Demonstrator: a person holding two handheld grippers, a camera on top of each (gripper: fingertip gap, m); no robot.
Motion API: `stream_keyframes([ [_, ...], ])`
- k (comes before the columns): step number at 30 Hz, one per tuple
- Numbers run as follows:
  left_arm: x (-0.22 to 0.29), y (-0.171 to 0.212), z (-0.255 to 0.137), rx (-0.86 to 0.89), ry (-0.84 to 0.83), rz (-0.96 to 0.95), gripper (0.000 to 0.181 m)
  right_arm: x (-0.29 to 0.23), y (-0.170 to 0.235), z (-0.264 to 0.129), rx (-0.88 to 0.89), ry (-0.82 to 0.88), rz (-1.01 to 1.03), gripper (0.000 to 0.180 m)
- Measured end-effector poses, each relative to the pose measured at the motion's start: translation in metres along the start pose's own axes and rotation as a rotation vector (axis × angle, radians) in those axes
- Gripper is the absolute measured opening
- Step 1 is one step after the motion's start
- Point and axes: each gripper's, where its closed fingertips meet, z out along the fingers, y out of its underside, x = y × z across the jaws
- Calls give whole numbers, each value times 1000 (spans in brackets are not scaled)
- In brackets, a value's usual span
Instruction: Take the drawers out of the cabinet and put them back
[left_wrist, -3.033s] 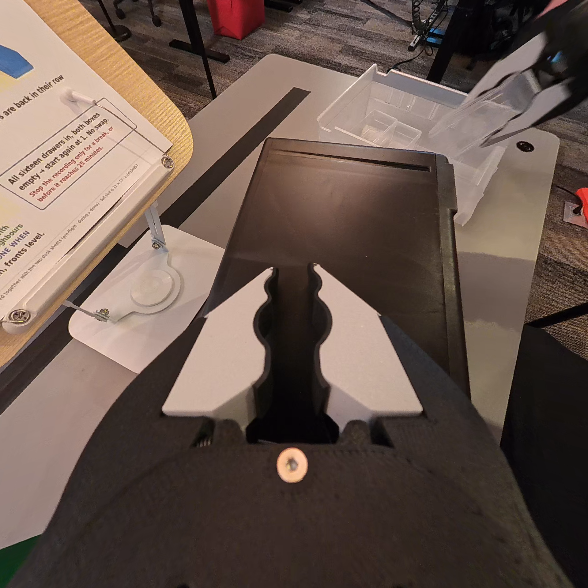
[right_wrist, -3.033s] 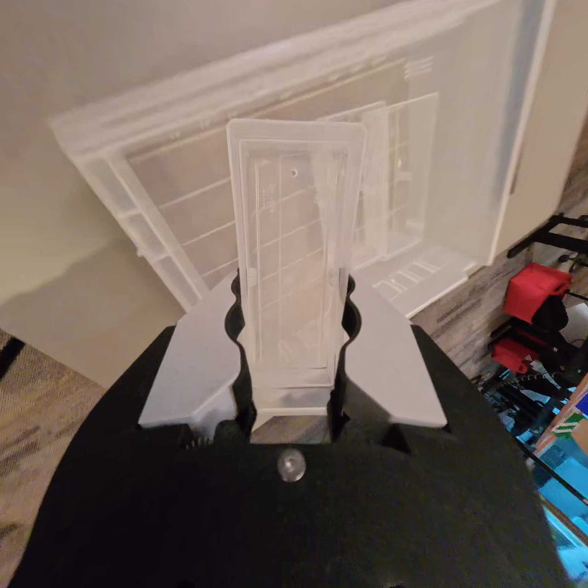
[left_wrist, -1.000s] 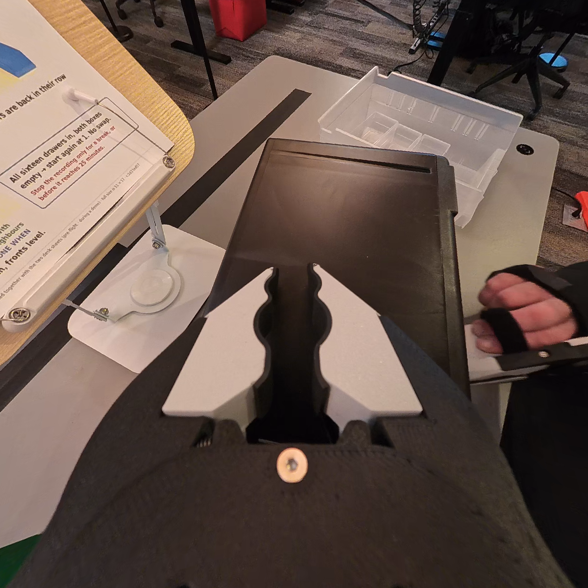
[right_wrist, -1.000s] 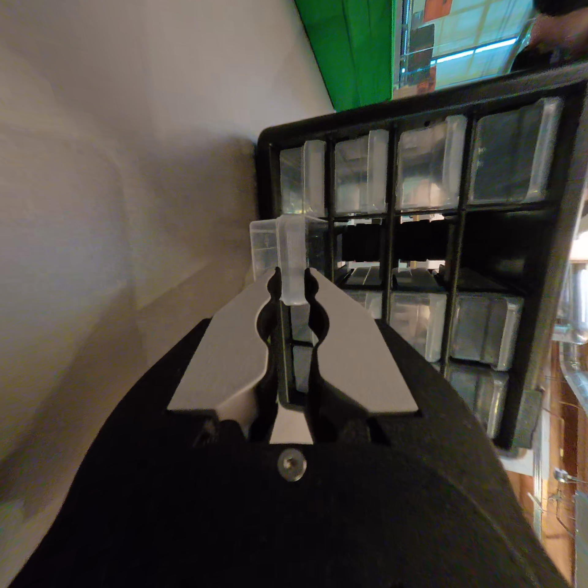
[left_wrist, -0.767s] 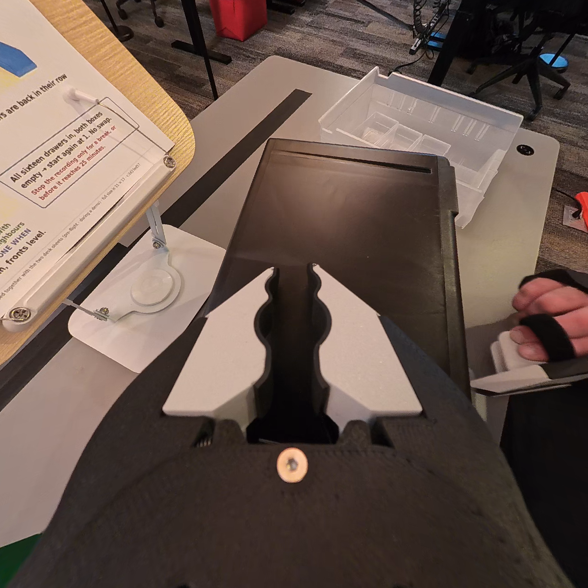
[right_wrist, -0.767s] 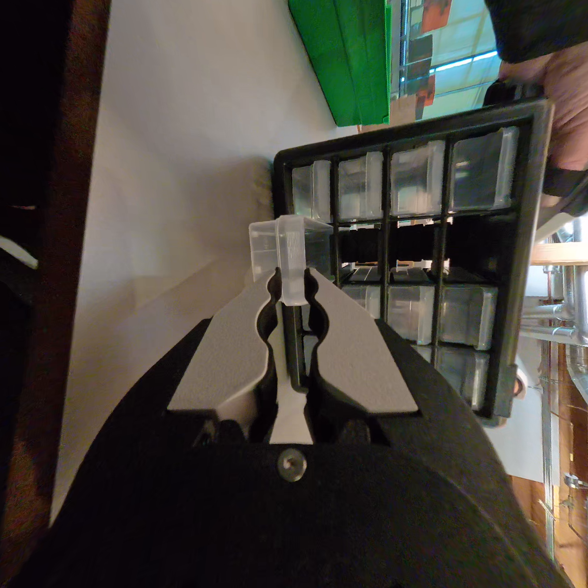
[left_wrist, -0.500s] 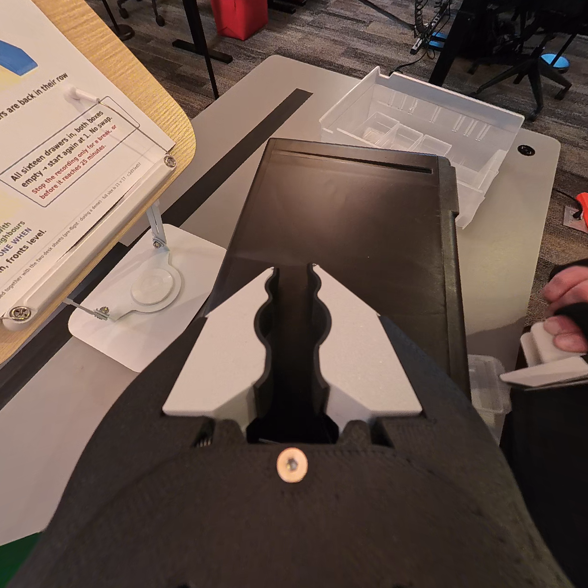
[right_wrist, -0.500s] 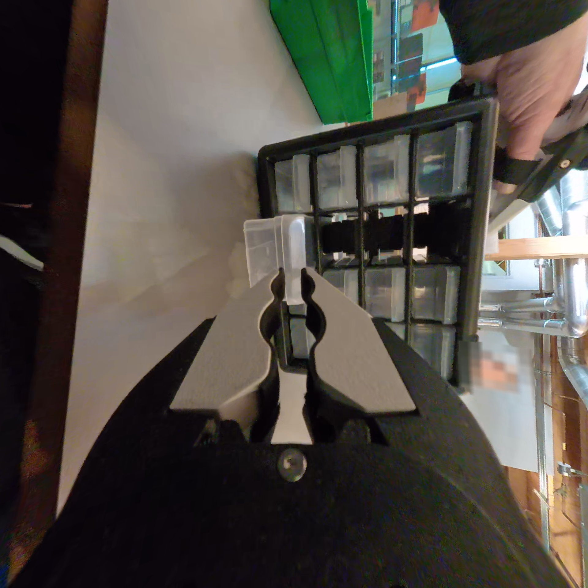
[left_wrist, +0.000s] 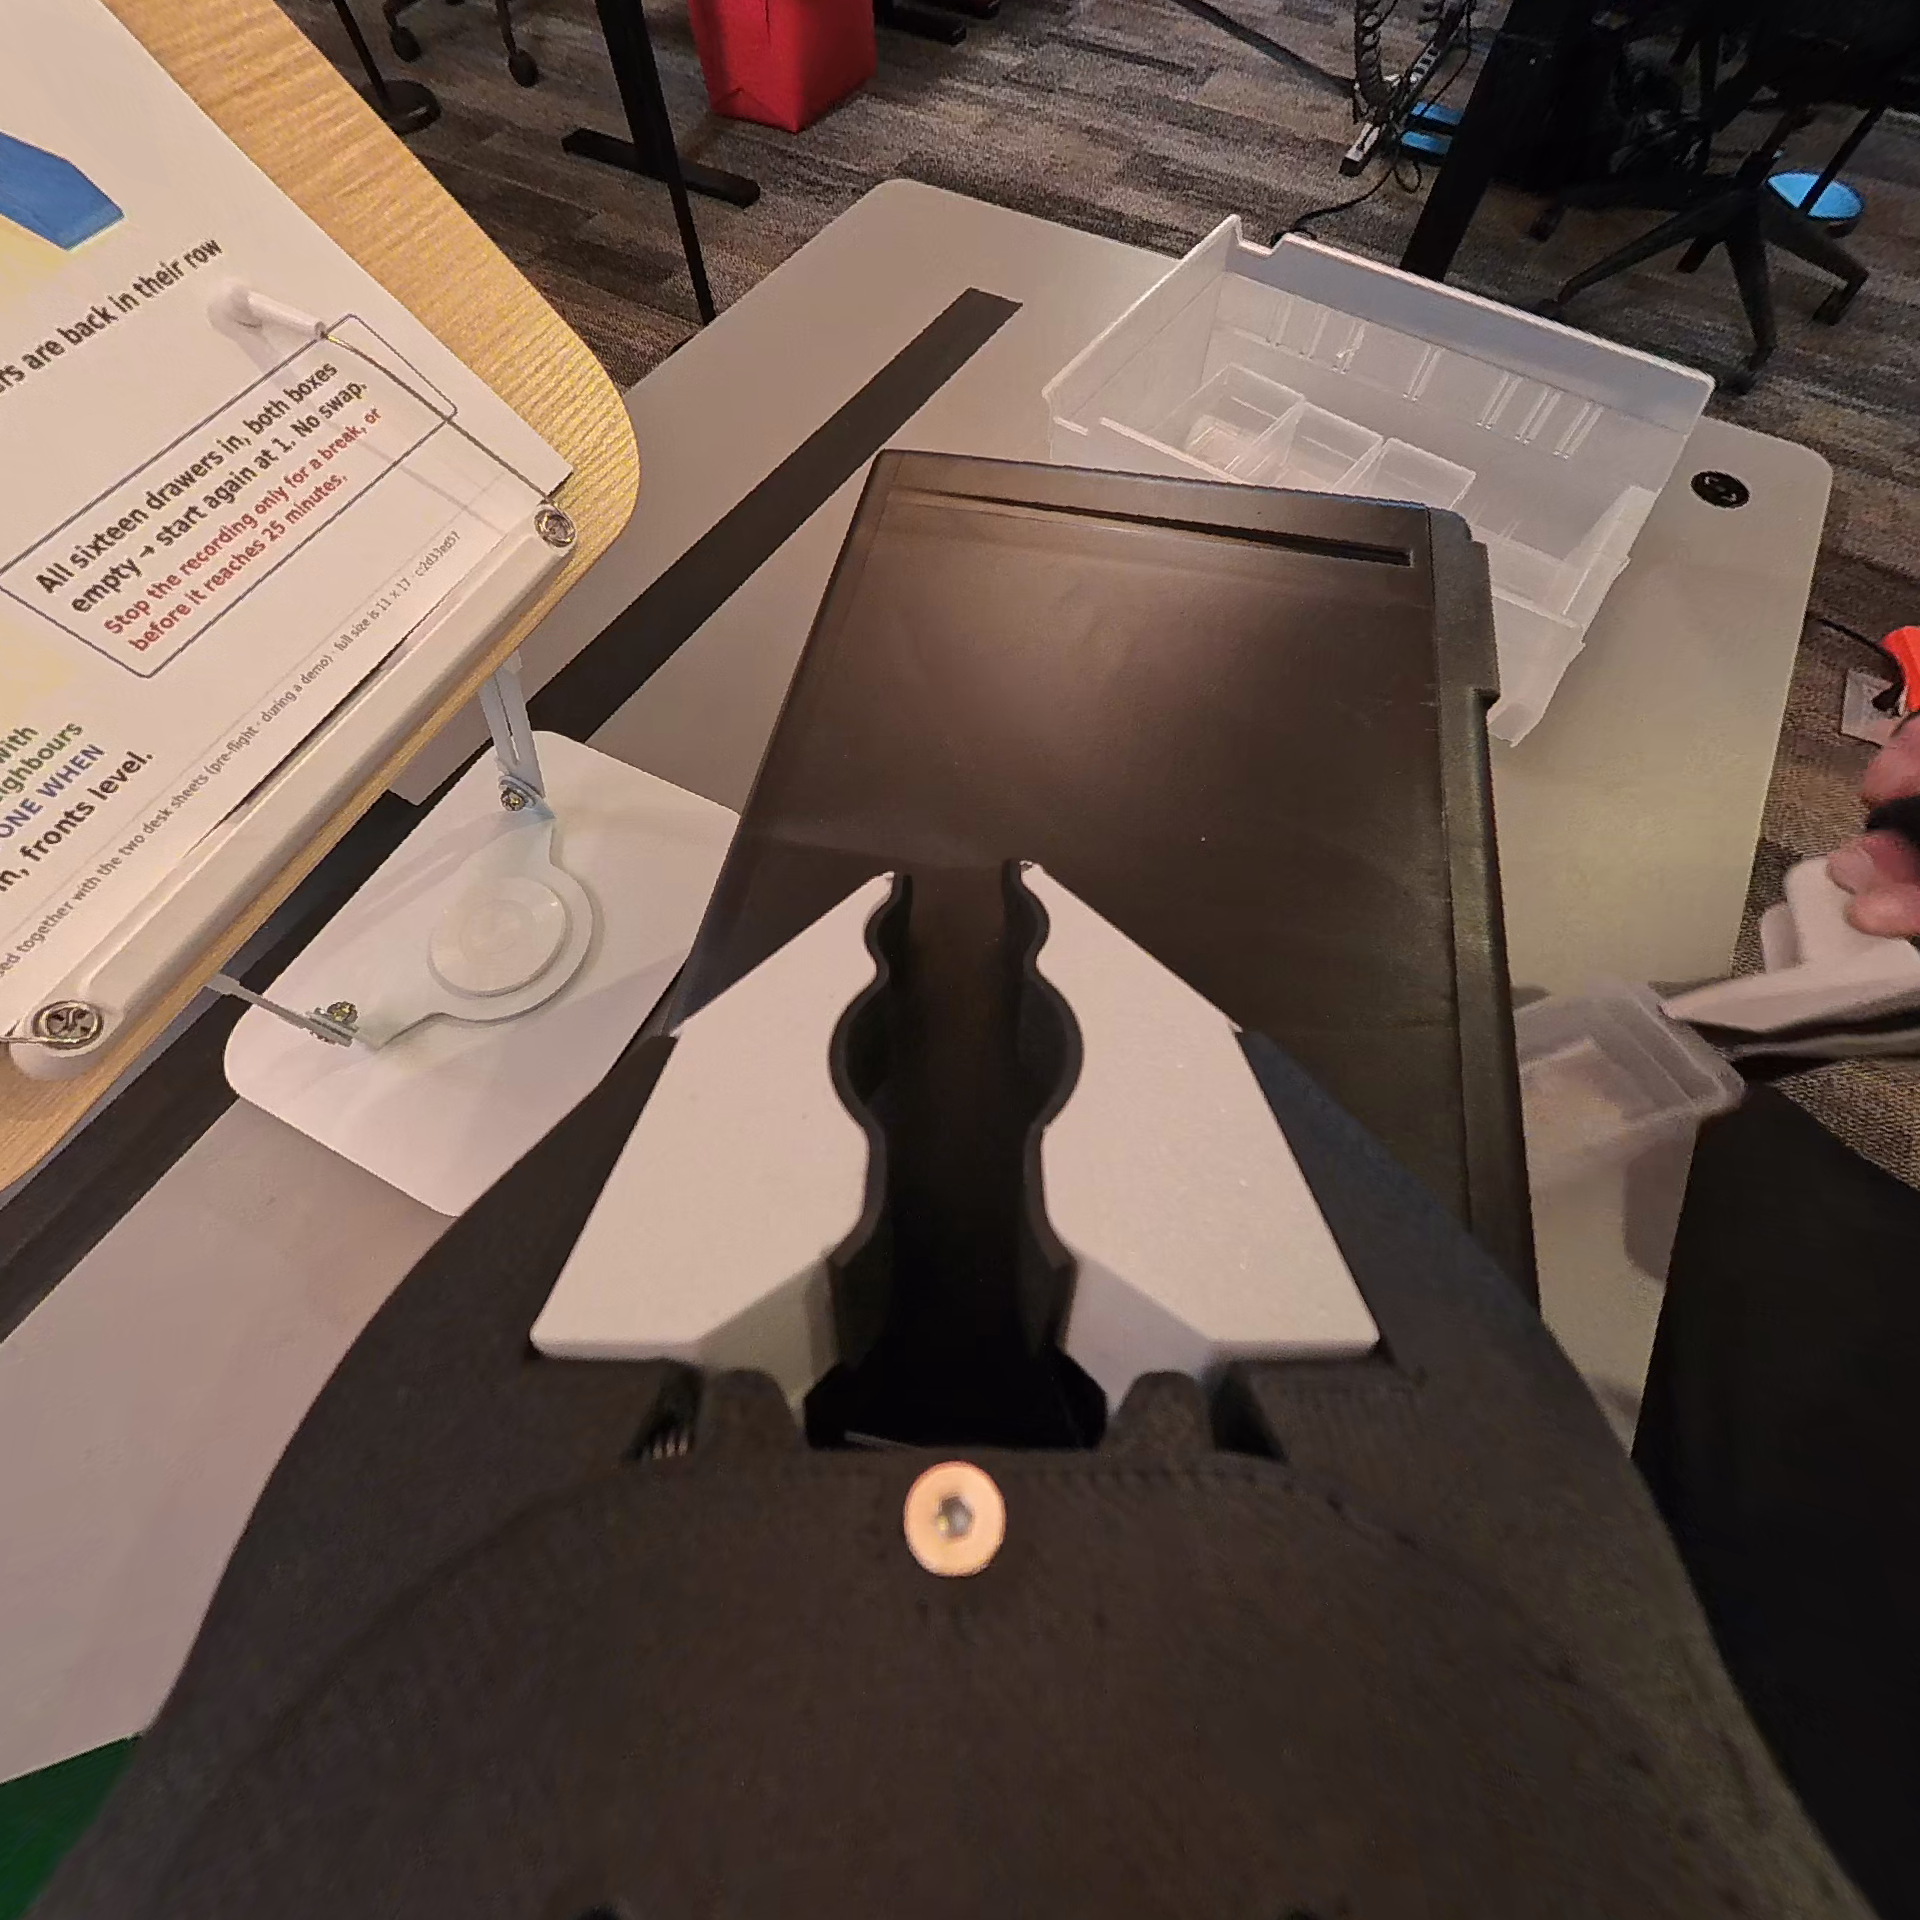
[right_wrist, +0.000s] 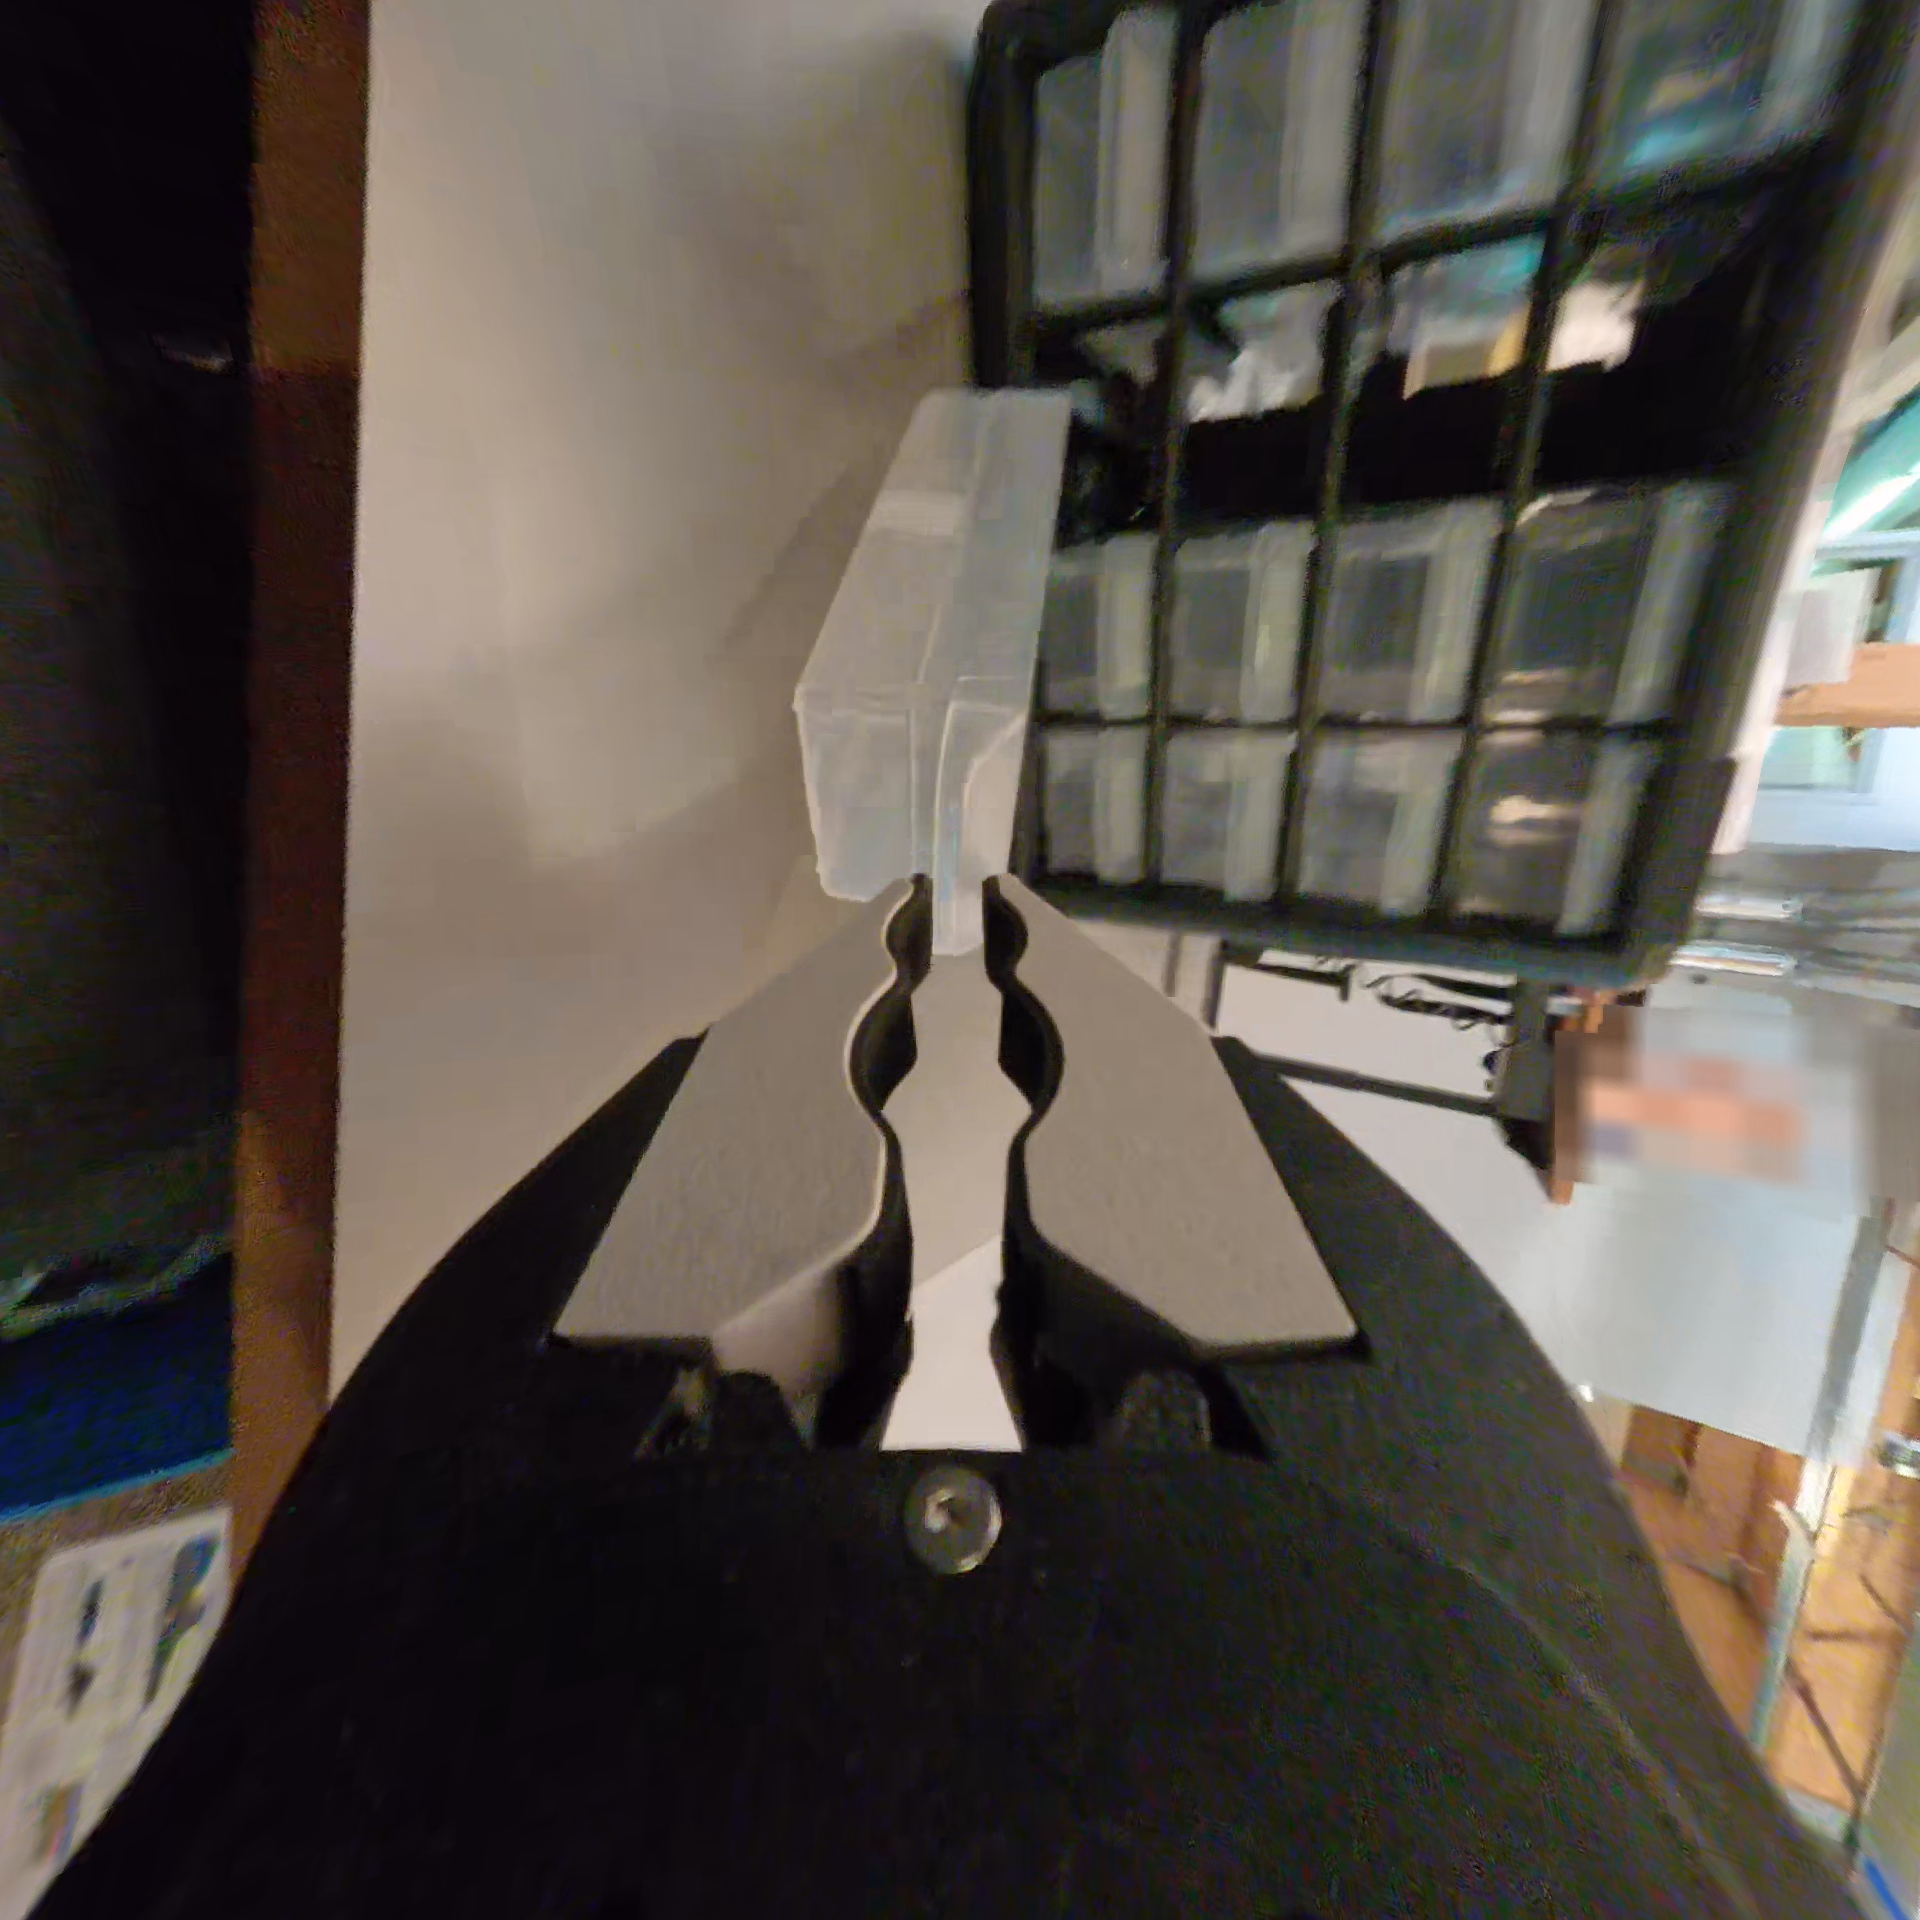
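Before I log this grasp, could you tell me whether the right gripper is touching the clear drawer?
Touching. In the right wrist view, the right gripper has its jaws closed on the handle tab of the clear drawer, with no gap visible.

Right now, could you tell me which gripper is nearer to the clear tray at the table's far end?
Left. The left gripper rests over the black cabinet directly before the clear tray; the right gripper holds a small drawer off the cabinet's side.

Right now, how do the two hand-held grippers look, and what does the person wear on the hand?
Each hand-held gripper, left and right, has a matte black textured plastic body, one silver screw in the middle, and two pale grey wedge-shaped fingers whose inner edges are black and wavy. A small spring shows at the finger base. In the left wrist view, the person's hand has a black strap across it.
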Motion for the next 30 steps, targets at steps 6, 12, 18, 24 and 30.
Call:
stream_keyframes([
  [6,0,0,0,0,1,1,17,-23,36,-8,-99,-145,85,38],
  [12,0,0,0,0,0,1,17,2,7,-6,-66,-352,627,77],
  [18,0,0,0,2,-2,0,17,-16,-17,45,-184,-591,860,89],
  [24,0,0,0,2,2,4,17,-33,-2,64,-303,-629,771,68],
  [30,0,0,0,3,1,4,17,19,23,19,-187,-556,710,56],
])
